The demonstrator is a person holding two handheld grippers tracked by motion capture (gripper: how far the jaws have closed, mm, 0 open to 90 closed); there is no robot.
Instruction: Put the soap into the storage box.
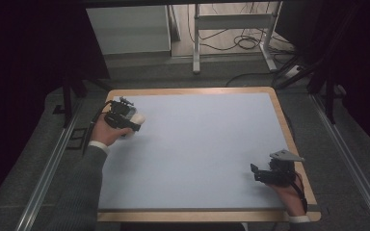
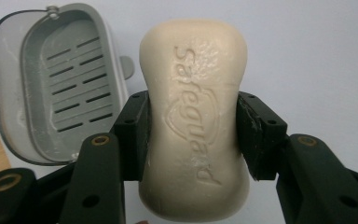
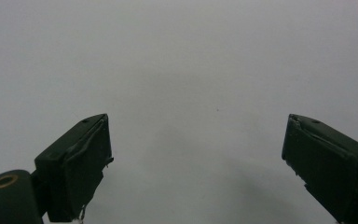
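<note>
A pale blue counter [image 1: 207, 149] with a wood rim lies in a dim room. The left gripper [image 2: 192, 135] pinches a cream soap bar [image 2: 194, 116] across its narrow waist, above the counter and near the open grey soap dish [image 2: 56, 84], probably its destination. The bar is embossed and slightly chalky. The right gripper [image 3: 196, 154] rests spread and empty.

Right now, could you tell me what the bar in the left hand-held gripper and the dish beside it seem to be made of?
The bar looks like solid cream soap, matte and waxy, with an embossed brand name. The soap dish seems to be grey moulded plastic with a slotted drainer, dulled by whitish residue.
</note>
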